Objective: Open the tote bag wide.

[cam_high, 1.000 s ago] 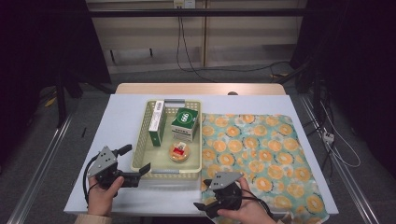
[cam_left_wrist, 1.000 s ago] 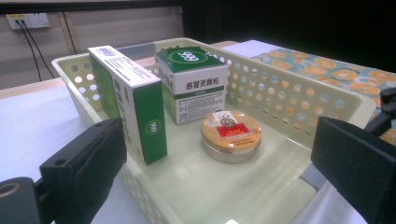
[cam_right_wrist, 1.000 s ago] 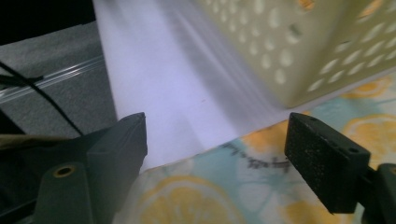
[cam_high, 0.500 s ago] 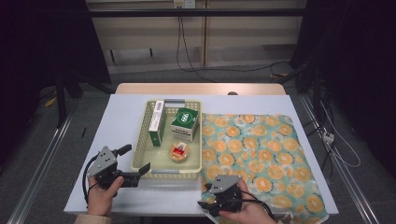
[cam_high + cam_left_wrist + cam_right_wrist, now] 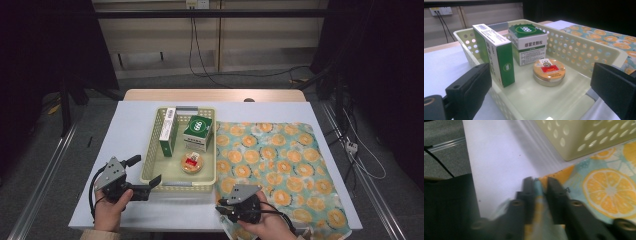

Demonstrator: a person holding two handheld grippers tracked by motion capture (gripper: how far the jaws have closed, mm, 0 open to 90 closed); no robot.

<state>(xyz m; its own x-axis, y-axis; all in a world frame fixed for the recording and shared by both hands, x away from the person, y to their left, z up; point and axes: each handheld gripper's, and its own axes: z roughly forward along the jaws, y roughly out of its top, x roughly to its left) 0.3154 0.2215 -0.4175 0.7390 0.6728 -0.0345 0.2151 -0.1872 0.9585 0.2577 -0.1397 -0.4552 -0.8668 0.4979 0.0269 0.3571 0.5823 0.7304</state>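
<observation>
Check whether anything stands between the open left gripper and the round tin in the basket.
The basket's near wall stands between the left gripper and the round tin; its jaws sit low, either side of that end. Inside, the bare floor before the tin is free; the tall green box stands off to one side.

The white-topped table carried a pale yellow perforated basket near its centre, and at three o'clock from it, touching its side, lay an orange-slice patterned cloth reaching the table's near edge.
</observation>
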